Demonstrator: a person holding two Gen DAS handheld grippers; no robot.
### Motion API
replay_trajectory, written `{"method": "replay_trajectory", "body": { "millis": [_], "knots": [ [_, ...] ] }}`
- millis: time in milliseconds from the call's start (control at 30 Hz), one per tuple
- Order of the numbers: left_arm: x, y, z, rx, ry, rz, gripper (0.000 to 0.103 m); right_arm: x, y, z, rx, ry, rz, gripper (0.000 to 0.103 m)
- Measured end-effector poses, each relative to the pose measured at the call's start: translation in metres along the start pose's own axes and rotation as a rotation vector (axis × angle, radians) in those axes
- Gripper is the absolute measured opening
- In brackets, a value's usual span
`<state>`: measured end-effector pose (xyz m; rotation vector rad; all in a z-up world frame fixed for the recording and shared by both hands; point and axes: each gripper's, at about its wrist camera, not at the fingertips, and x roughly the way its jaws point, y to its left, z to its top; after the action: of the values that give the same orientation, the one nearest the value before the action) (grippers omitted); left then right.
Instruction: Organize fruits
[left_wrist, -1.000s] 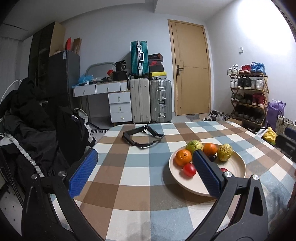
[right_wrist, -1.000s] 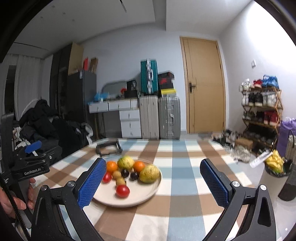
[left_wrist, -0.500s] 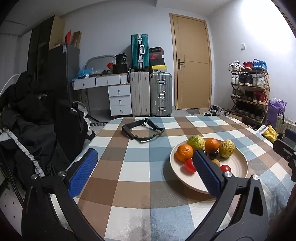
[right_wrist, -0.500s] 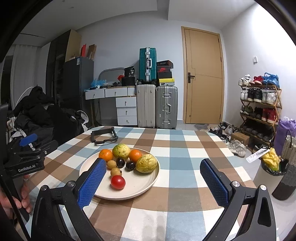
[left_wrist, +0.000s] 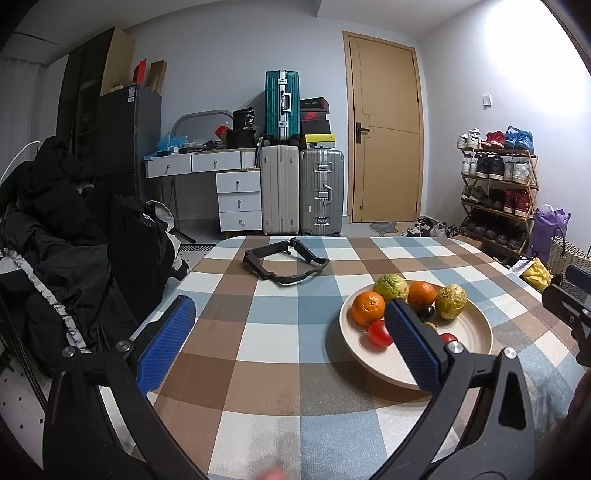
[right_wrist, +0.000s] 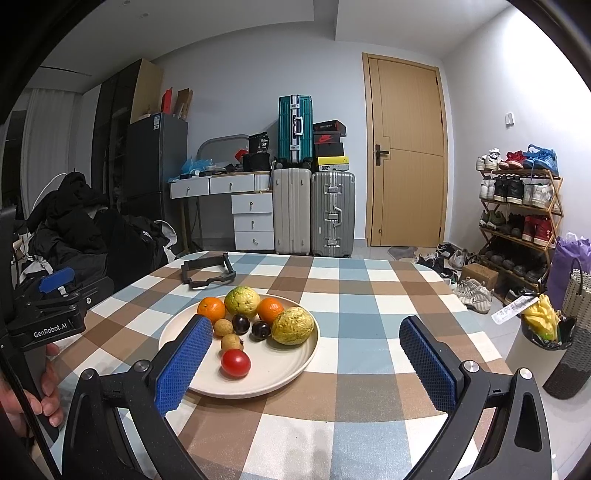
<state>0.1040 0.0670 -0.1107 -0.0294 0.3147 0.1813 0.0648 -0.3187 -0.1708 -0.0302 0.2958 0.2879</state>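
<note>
A cream plate (right_wrist: 291, 363) (left_wrist: 476, 328) on the checked tablecloth holds two oranges (right_wrist: 211, 308), a green fruit (right_wrist: 242, 301), a yellow-green fruit (right_wrist: 293, 326), two dark plums (right_wrist: 241, 324), two small brown fruits (right_wrist: 232, 342) and red tomatoes (right_wrist: 235, 363). My right gripper (right_wrist: 306, 365) hovers open in front of the plate, its left finger over the plate's near-left rim. My left gripper (left_wrist: 291, 345) is open too, left of the plate, with its right finger hiding part of the fruit. Neither holds anything.
A black strap frame (left_wrist: 286, 263) lies on the table's far left part. Dark coats (left_wrist: 66, 236) are piled left of the table. Suitcases (right_wrist: 314, 214), a drawer desk, a door and a shoe rack (right_wrist: 517, 214) stand behind. A hand (right_wrist: 44, 391) grips the left tool.
Both cameras tilted down and moved a little nearer the table, so the plate now sits lower and larger in each view. The fruit has not moved.
</note>
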Motion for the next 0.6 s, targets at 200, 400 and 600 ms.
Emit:
{"method": "replay_trajectory", "body": {
  "millis": [200,400,600],
  "knots": [
    [0.0007,0.0009,-0.0008,0.000,0.000,0.000,0.102,-0.0004,-0.0005,0.0002,-0.001,-0.001,0.000,0.103],
    [-0.0002,0.0010,0.0001,-0.001,-0.001,0.002,0.102,0.0000,-0.0001,-0.0001,0.000,0.000,0.000,0.103],
    [-0.0003,0.0010,0.0000,-0.001,-0.001,0.001,0.102,-0.0003,-0.0006,0.0001,0.000,-0.001,0.000,0.103]
  ]
}}
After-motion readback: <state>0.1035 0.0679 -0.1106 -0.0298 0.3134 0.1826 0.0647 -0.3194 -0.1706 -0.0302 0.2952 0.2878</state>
